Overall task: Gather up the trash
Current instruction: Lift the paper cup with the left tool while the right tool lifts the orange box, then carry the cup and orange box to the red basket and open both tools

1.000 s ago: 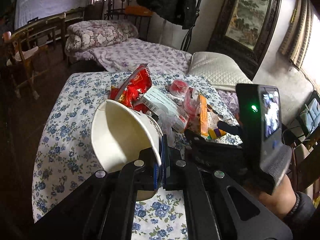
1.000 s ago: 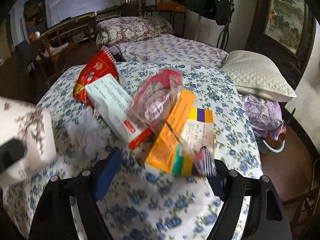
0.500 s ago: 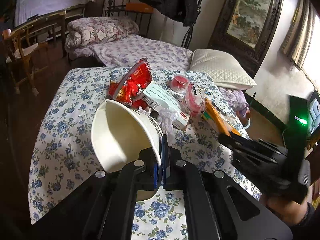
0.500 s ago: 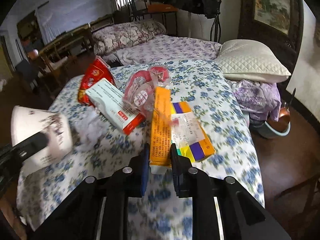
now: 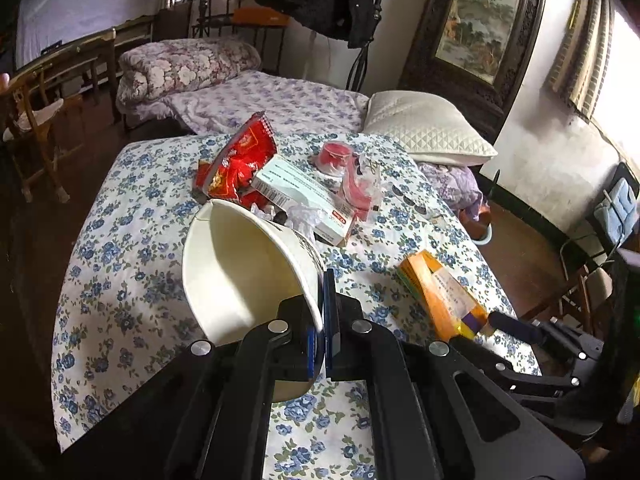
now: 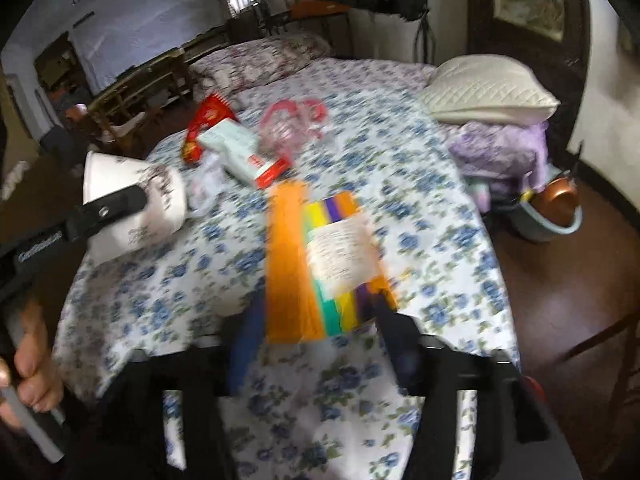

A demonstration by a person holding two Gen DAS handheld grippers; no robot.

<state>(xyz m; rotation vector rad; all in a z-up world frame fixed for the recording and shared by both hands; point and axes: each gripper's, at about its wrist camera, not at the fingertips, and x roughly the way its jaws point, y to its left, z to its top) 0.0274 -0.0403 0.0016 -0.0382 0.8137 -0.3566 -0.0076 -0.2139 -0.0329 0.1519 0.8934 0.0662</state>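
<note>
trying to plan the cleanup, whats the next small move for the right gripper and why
Probably close the right gripper on the orange box: its jaws have just been opening and straddle the box's near end. The left gripper already pinches the paper bowl by its rim, open for trash.

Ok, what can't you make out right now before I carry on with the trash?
- Right hand-held gripper and orange box, right wrist view: motion blur hides whether the pads touch the box.
- Paper bowl, left wrist view: its base is hidden behind the left hand-held gripper.
- White carton: print too small to read.
</note>
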